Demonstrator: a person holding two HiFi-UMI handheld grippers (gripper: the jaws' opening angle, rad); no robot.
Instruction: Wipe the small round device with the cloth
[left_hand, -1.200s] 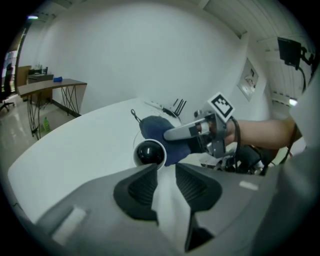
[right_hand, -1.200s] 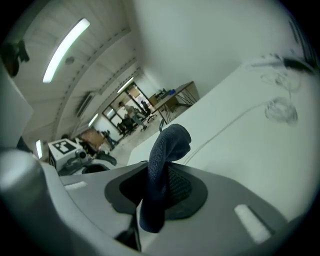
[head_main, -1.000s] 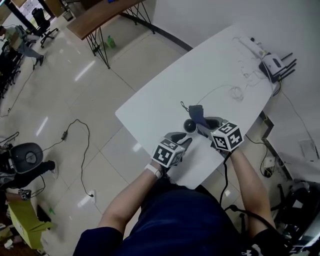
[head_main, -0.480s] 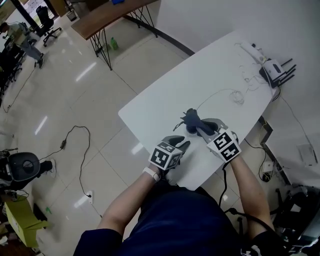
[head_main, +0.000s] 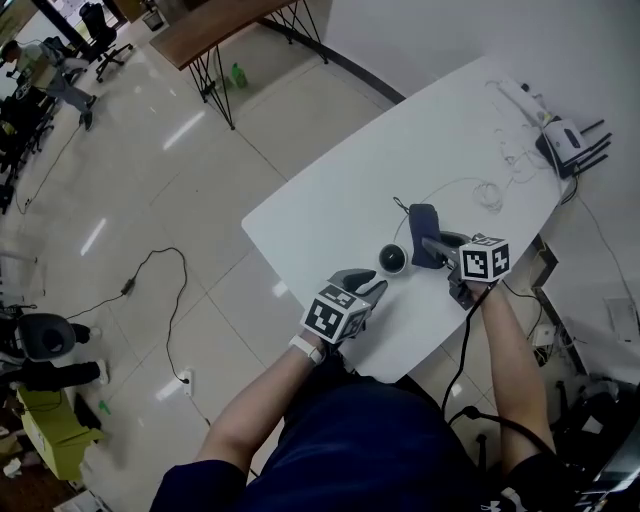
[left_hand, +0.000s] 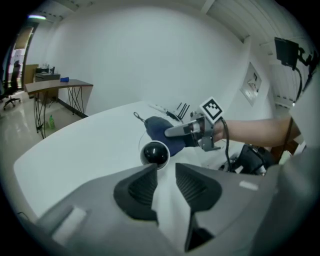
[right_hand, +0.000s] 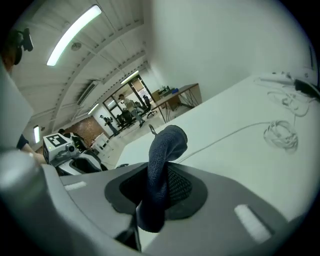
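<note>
1. The right gripper (head_main: 437, 243) jaws grip the dark blue knitted cloth (head_main: 423, 224), right of centre.
2. The small round black device (head_main: 392, 259) sits on the white bench (head_main: 330, 190), centre frame, just beside the cloth.
3. The left gripper (head_main: 372, 287) jaws stand open, empty.

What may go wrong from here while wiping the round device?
The left tongs stand open just short of the round device, so it is unheld and may slide when pushed. The cloth, pinched in the right tongs, is near a thin white cable and may snag it.
</note>
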